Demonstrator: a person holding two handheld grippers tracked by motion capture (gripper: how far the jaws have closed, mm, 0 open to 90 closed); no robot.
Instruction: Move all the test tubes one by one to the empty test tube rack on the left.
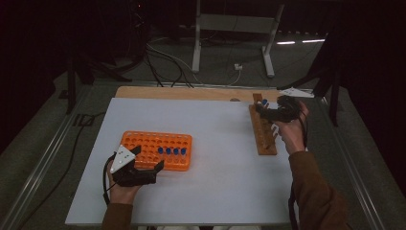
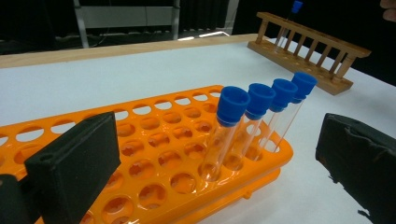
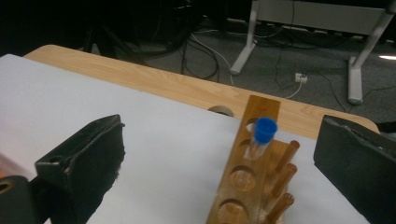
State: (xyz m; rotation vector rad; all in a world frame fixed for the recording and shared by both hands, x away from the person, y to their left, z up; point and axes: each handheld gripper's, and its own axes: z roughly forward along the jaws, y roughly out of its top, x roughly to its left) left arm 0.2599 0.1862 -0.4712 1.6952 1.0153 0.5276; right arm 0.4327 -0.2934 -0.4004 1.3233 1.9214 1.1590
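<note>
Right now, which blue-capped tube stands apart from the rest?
The tube in the wooden rack, at its far end; the other four stand together in the orange rack.

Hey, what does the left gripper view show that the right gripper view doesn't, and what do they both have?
Left gripper view alone: the orange rack with four blue-capped tubes standing in a row along one edge, seen between the open left tongs.

Right gripper view alone: the open right tongs, plus the floor behind the table with cables and a metal stand.

Both: the wooden rack holding a single blue-capped tube near one end, and the white table top.
</note>
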